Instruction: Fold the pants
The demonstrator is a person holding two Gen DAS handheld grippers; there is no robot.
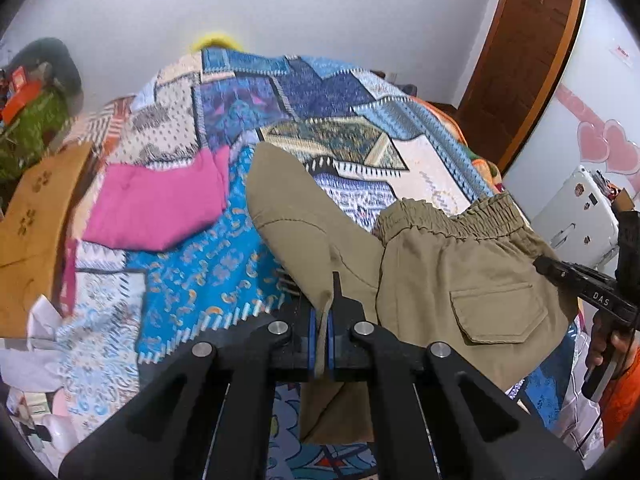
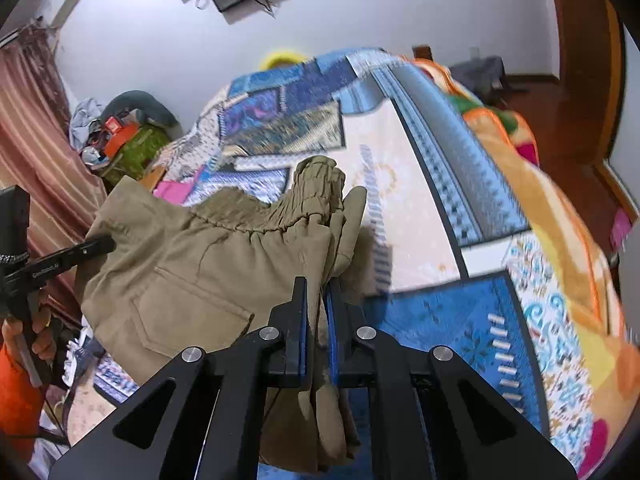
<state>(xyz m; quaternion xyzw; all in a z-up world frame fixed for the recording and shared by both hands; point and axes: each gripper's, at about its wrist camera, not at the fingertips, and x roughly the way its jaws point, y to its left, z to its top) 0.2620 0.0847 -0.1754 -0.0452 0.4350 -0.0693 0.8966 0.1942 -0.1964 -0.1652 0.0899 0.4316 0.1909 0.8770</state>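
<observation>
Both grippers, left gripper [image 1: 322, 312] and right gripper [image 2: 318, 300], clamp fingers on khaki pants [image 1: 440, 280], waistband stretched sideways between them.

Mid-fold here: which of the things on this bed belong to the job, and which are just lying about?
Job:
khaki pants
left hand-held gripper, shut on pants
right hand-held gripper, shut on pants

Lying about:
pink cloth
patchwork bedspread
white case
clutter pile
</observation>
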